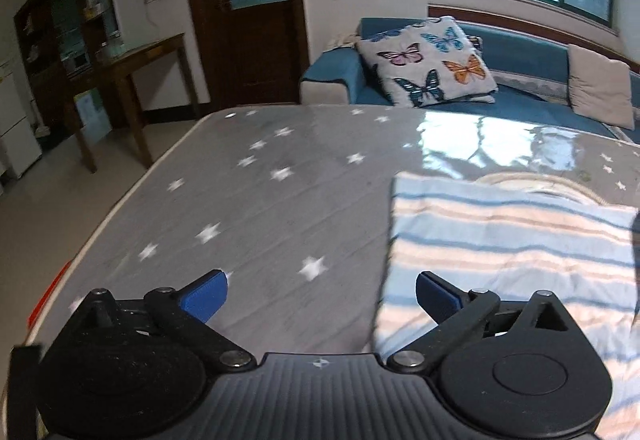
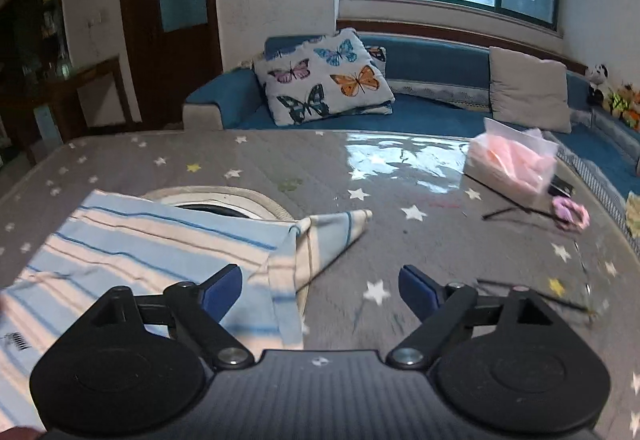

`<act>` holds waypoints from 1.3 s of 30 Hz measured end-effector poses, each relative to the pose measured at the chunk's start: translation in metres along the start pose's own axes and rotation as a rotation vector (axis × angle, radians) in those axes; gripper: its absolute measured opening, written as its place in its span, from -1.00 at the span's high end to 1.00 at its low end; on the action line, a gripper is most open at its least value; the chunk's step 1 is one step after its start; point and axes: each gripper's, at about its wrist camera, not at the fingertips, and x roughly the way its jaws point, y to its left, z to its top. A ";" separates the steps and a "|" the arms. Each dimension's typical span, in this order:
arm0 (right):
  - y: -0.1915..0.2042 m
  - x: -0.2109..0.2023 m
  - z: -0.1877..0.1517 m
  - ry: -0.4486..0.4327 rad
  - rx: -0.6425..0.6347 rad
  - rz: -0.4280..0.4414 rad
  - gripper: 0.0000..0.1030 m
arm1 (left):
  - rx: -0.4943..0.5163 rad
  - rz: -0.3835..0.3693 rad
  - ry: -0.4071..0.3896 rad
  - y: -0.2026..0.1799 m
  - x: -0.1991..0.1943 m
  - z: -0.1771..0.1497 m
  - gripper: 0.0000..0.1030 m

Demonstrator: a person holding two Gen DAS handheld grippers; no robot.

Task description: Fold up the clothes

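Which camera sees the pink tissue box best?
The right wrist view: the tissue box sits whole on the table, near its far right edge. The left wrist view doesn't show it at all.

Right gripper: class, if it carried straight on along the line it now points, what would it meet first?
Probably the star-printed tablecloth, just right of the striped garment's loose corner. The right gripper has open jaws with nothing between them; depth is hard to judge, so it might clip that corner.
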 end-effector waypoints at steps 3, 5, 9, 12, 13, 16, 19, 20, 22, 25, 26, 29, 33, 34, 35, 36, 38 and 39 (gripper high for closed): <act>0.008 0.028 0.007 0.024 -0.007 0.006 -0.72 | 0.021 -0.001 0.004 -0.015 0.018 0.012 -1.00; 0.011 0.043 0.008 0.045 -0.011 0.006 -0.73 | 0.029 -0.002 0.015 -0.024 0.030 0.019 -1.00; 0.004 0.061 0.003 0.080 -0.011 -0.026 -0.73 | 0.056 0.008 0.027 -0.037 0.052 0.029 -1.00; -0.015 0.060 -0.003 0.104 0.004 -0.071 -0.73 | 0.073 0.015 0.029 -0.041 0.063 0.035 -1.00; -0.022 0.058 -0.004 0.108 0.002 -0.086 -0.73 | 0.078 0.017 0.029 -0.043 0.067 0.038 -1.00; -0.041 0.054 -0.008 0.122 -0.004 -0.147 -0.74 | 0.087 0.019 0.021 -0.045 0.078 0.045 -1.00; -0.054 0.048 -0.005 0.109 0.018 -0.138 -0.73 | 0.092 -0.005 0.017 -0.047 0.089 0.048 -1.00; -0.055 0.046 -0.002 0.098 0.020 -0.118 -0.71 | 0.093 -0.017 0.016 -0.049 0.092 0.050 -1.00; -0.053 0.046 0.003 0.080 0.020 -0.068 -0.63 | 0.102 -0.053 0.007 -0.053 0.096 0.052 -0.97; -0.044 0.055 0.012 0.086 -0.005 -0.016 -0.40 | 0.116 -0.107 0.017 -0.058 0.106 0.055 -0.89; -0.041 0.059 0.014 0.092 -0.012 -0.006 -0.29 | 0.117 -0.116 0.025 -0.059 0.111 0.056 -0.84; -0.037 0.072 0.017 0.114 -0.018 0.006 -0.09 | 0.119 -0.143 0.049 -0.060 0.123 0.057 -0.76; -0.039 0.084 0.019 0.139 -0.009 0.006 0.05 | 0.112 -0.164 0.071 -0.060 0.135 0.058 -0.68; -0.040 0.086 0.020 0.148 -0.004 0.012 0.10 | 0.111 -0.172 0.075 -0.060 0.137 0.059 -0.68; -0.041 0.088 0.020 0.155 0.001 0.018 0.15 | 0.111 -0.179 0.078 -0.060 0.140 0.059 -0.67; -0.041 0.091 0.021 0.160 0.002 0.019 0.17 | 0.111 -0.185 0.083 -0.060 0.143 0.059 -0.67; -0.041 0.095 0.020 0.166 -0.003 0.017 0.34 | 0.116 -0.194 0.099 -0.062 0.148 0.058 -0.52; -0.040 0.098 0.020 0.172 -0.003 0.020 0.41 | 0.117 -0.201 0.106 -0.063 0.151 0.057 -0.41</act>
